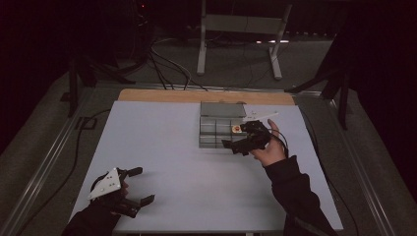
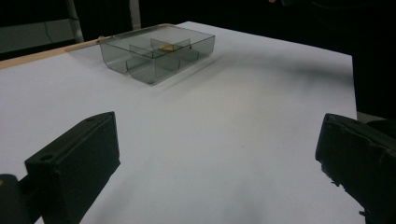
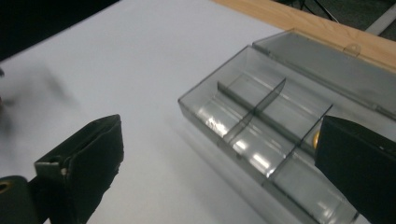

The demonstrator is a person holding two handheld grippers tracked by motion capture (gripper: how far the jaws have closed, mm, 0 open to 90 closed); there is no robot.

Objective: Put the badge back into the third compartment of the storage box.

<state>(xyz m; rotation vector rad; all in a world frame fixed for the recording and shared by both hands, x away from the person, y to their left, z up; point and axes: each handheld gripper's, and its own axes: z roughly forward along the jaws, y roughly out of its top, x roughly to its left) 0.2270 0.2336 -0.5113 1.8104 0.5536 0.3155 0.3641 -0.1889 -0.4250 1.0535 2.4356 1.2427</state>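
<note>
the clear compartment box (image 1: 222, 125) sits upper centre of the high view on the white table (image 1: 187, 167), lid folded back toward the wooden edge, presumably to leave the cells open for access. a small round yellowish item (image 1: 236, 129) lies in a cell at its right side. the right gripper (image 1: 235, 146) hovers just beside the box's lower right corner, jaws spread and holding nothing. the left gripper (image 1: 142, 185) rests at lower left, well apart, jaws likewise spread, apparently parked out of the way.
</note>
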